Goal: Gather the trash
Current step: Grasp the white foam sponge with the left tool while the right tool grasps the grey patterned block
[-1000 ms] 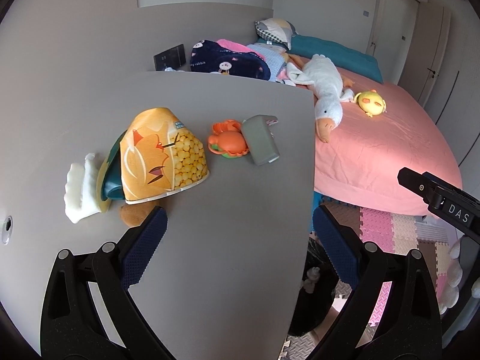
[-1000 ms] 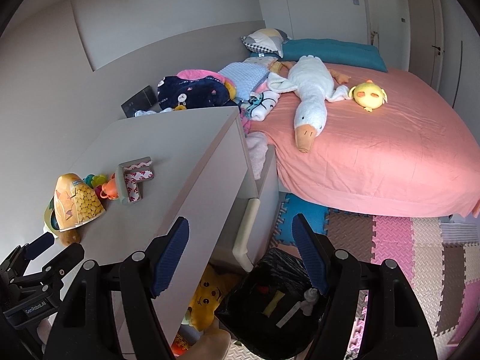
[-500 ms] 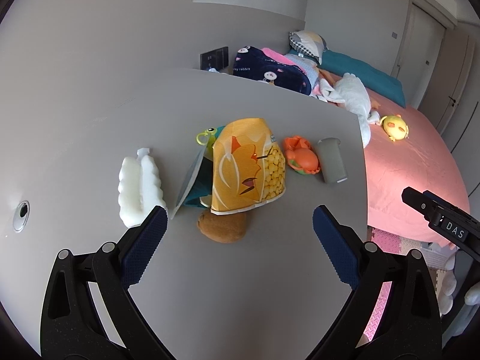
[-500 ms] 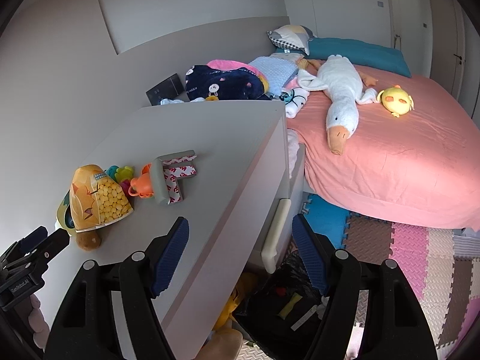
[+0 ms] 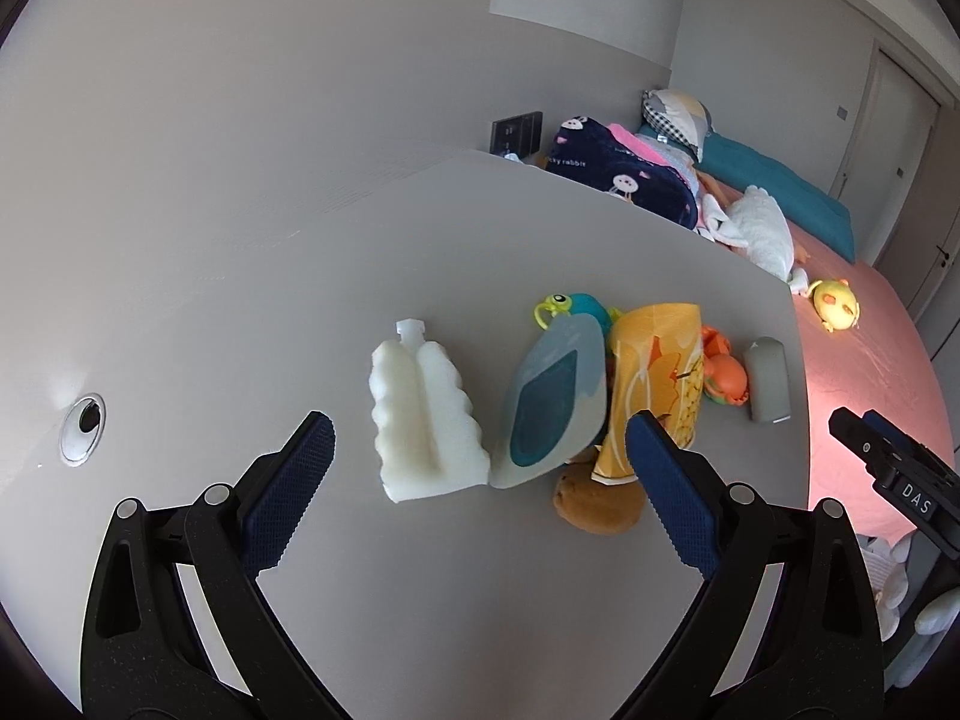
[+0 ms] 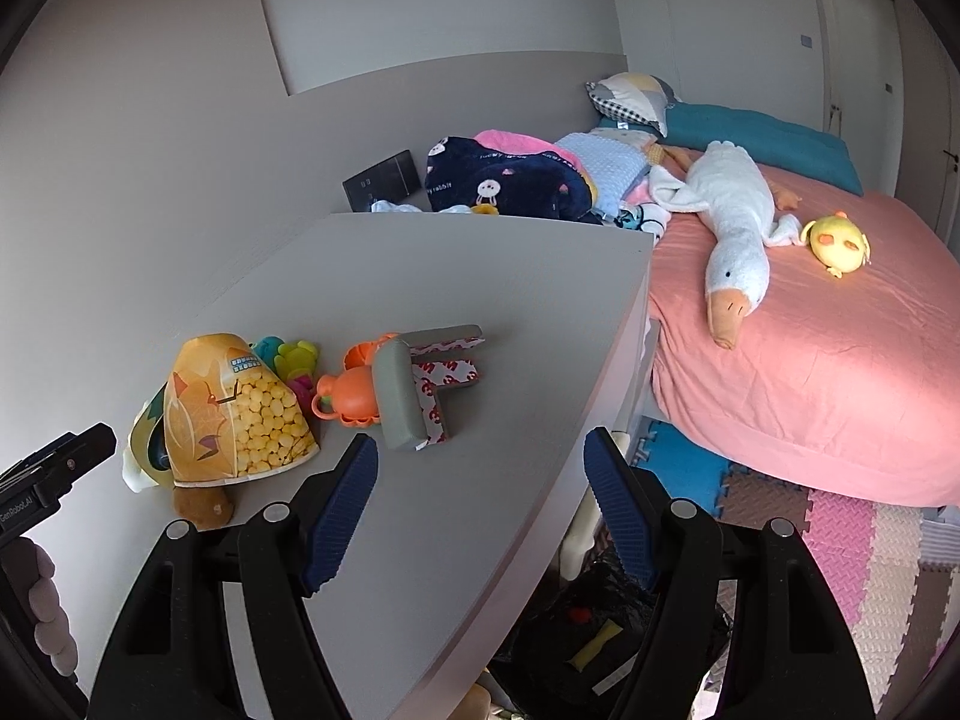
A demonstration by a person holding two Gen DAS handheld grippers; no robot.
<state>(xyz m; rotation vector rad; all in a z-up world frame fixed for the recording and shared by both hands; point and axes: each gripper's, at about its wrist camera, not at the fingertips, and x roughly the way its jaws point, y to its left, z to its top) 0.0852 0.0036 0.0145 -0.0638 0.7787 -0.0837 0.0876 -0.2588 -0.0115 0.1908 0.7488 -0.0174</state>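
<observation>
Trash is lying on the grey desk (image 5: 420,600): a white foam piece (image 5: 423,420) and an orange snack bag (image 5: 657,384) are sitting just ahead of the left gripper (image 5: 477,486), whose jaws are gaping empty. The right gripper (image 6: 480,504) is hovering released, with the bag (image 6: 234,414) to its left.

One snack bag (image 5: 657,384), two plush toys (image 6: 735,240) (image 6: 838,243).

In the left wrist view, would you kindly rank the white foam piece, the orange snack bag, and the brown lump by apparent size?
1. white foam piece
2. orange snack bag, a close second, partly hidden
3. brown lump, clearly smallest
</observation>
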